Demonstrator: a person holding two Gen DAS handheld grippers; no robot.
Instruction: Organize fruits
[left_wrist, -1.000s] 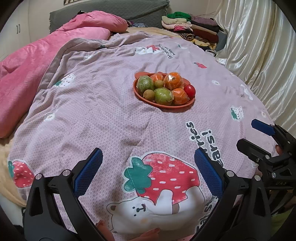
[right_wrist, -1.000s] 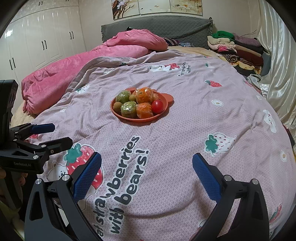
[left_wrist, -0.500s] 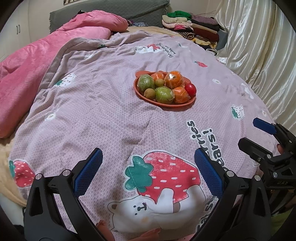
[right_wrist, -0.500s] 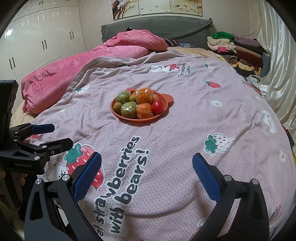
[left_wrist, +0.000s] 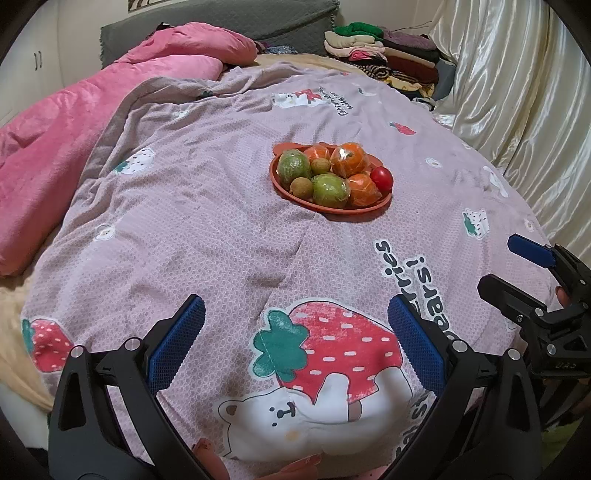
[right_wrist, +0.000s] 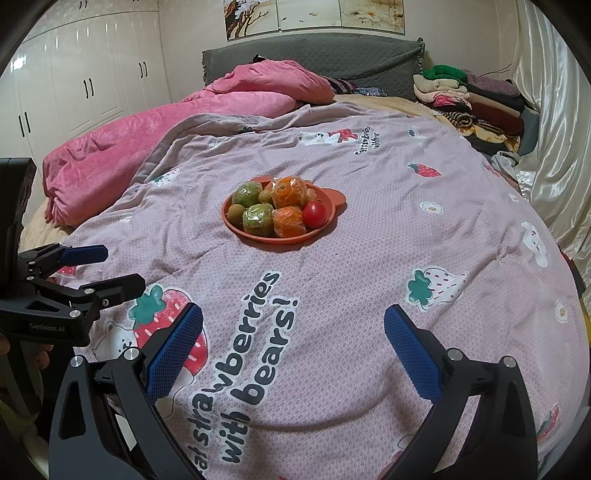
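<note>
An orange plate (left_wrist: 334, 209) (right_wrist: 284, 239) sits mid-bed on the strawberry-print blanket. It holds wrapped oranges (left_wrist: 349, 159) (right_wrist: 289, 192), wrapped green fruits (left_wrist: 329, 189) (right_wrist: 257, 219), small brown fruits (left_wrist: 300, 185) and a red tomato (left_wrist: 382, 178) (right_wrist: 314, 213). My left gripper (left_wrist: 295, 341) is open and empty, low over the near blanket, well short of the plate. My right gripper (right_wrist: 293, 345) is open and empty too, near the bed's front. Each gripper shows at the edge of the other's view.
A pink duvet (right_wrist: 155, 147) lies along the left side. Folded clothes (right_wrist: 472, 99) are stacked at the back right. Satin curtains (left_wrist: 517, 92) hang on the right. White wardrobes (right_wrist: 74, 92) stand at the far left.
The left gripper's view has shifted slightly, so the plate sits a little lower in it. The right gripper has barely moved. Both stay open.
</note>
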